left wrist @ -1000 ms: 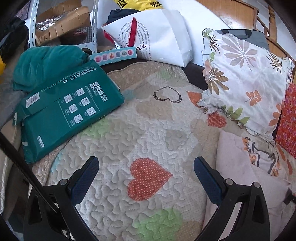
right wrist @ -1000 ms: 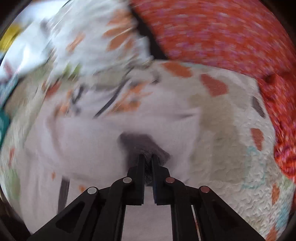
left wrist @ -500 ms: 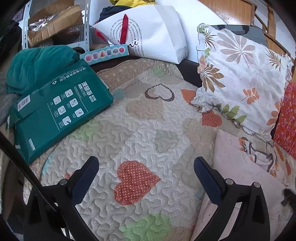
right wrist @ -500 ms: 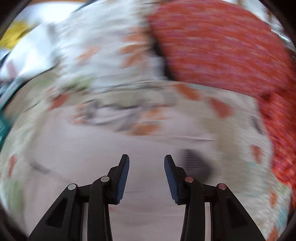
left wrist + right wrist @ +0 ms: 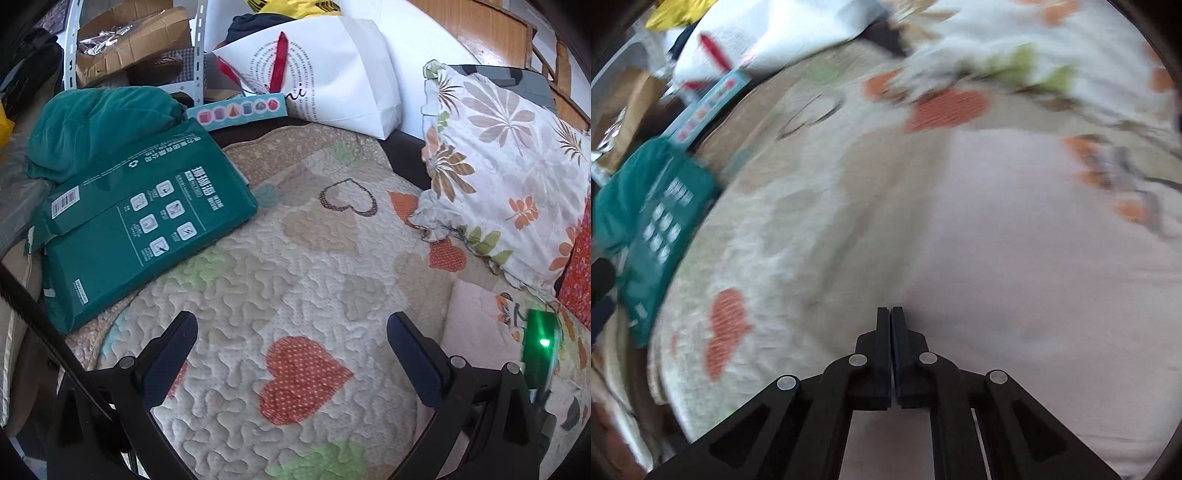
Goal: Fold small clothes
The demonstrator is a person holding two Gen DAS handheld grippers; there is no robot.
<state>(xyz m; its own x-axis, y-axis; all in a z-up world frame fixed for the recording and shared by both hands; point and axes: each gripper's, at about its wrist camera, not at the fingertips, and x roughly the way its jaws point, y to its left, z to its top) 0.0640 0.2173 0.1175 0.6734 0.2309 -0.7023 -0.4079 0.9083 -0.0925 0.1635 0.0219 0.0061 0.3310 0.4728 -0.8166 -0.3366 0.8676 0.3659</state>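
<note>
The right gripper [image 5: 891, 314], whose fingers stand apart half a second ago, now has them pressed together at the 9 o'clock edge of the pale pink printed garment [image 5: 1052, 258]; whether cloth is pinched is unclear. Its view swings toward 9 o'clock, bringing in the dark green printed package [image 5: 657, 229]. In the left wrist view, a green-lit device [image 5: 541, 347] appears at 4 o'clock over the garment [image 5: 476, 332].

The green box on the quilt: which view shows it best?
Left wrist view: the green box is sharp, whole, its barcode and icons readable. The right wrist view shows it only motion-blurred at the left edge.
</note>
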